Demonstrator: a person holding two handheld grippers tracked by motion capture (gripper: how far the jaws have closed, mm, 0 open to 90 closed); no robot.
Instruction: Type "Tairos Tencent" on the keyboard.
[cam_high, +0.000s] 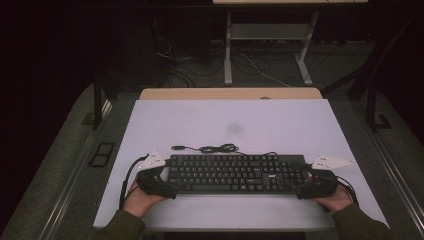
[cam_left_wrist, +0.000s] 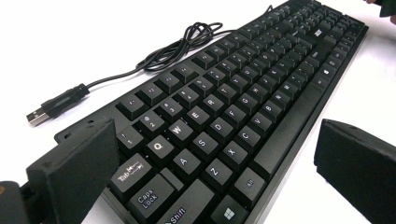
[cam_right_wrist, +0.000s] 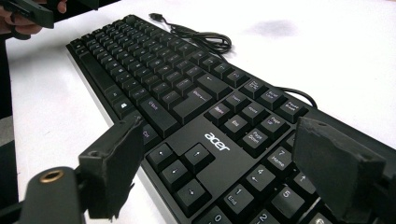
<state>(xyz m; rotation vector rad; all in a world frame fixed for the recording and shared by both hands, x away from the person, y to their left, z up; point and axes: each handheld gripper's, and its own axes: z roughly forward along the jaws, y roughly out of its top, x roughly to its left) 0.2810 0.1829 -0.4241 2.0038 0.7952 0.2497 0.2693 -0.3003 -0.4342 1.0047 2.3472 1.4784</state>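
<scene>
- Keyboard (cam_high: 235, 173) is lying flat on the table (cam_high: 280, 120), spanning between both tongs.
- Left gripper (cam_high: 167, 181) and right gripper (cam_high: 298, 184) are standing wide, straddling the ends, apparently gripping nothing.
- Grasp or lift is probably pending.

A white table (cam_high: 280, 125) carries a black keyboard (cam_high: 235, 173) lying flat near its front edge, long side parallel to that edge. Behind the keyboard its black cable (cam_high: 217, 148) lies in a loose coil on the tabletop (USB plug (cam_high: 178, 148) at the left end). A faint grey smudge (cam_high: 234, 129) marks the surface farther back.
</scene>
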